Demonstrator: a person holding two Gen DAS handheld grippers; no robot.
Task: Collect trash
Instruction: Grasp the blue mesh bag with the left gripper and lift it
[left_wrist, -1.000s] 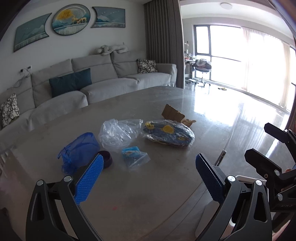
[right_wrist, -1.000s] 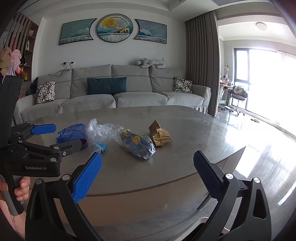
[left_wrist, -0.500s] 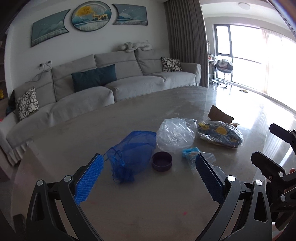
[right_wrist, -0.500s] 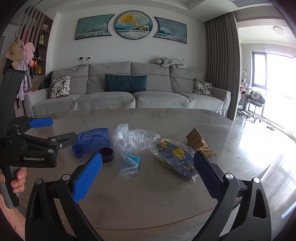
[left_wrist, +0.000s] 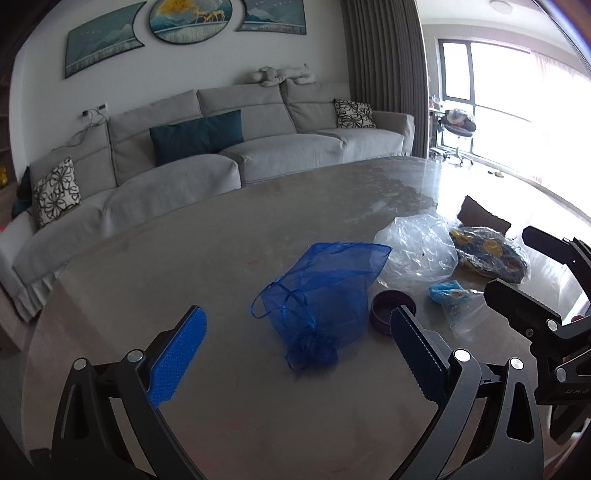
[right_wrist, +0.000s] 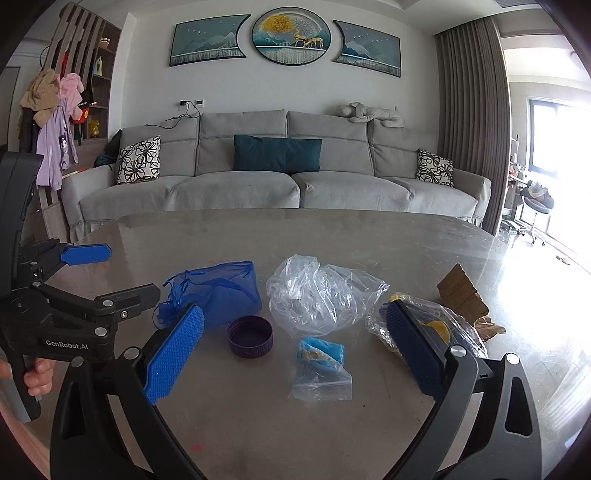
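Grey table (right_wrist: 369, 236): one blue mesh bag (left_wrist: 325, 291), one purple cap (right_wrist: 250, 336), three plastic bags; both hand-held grippers spread, empty.

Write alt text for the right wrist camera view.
An open right claw hovers over a table strewn with trash: blue mesh bag, purple cap, clear plastic bag, small zip bag. Grey sofa behind.

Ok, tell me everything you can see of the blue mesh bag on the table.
The blue mesh bag is a sheer, organza-like drawstring pouch, see-through and crumpled. It lies on its side on the grey table, mouth gathered into a bunch nearest the left gripper, thin cord loops trailing from it. It looks empty or nearly so. The purple cap sits right beside it, possibly touching. Neither gripper touches it.
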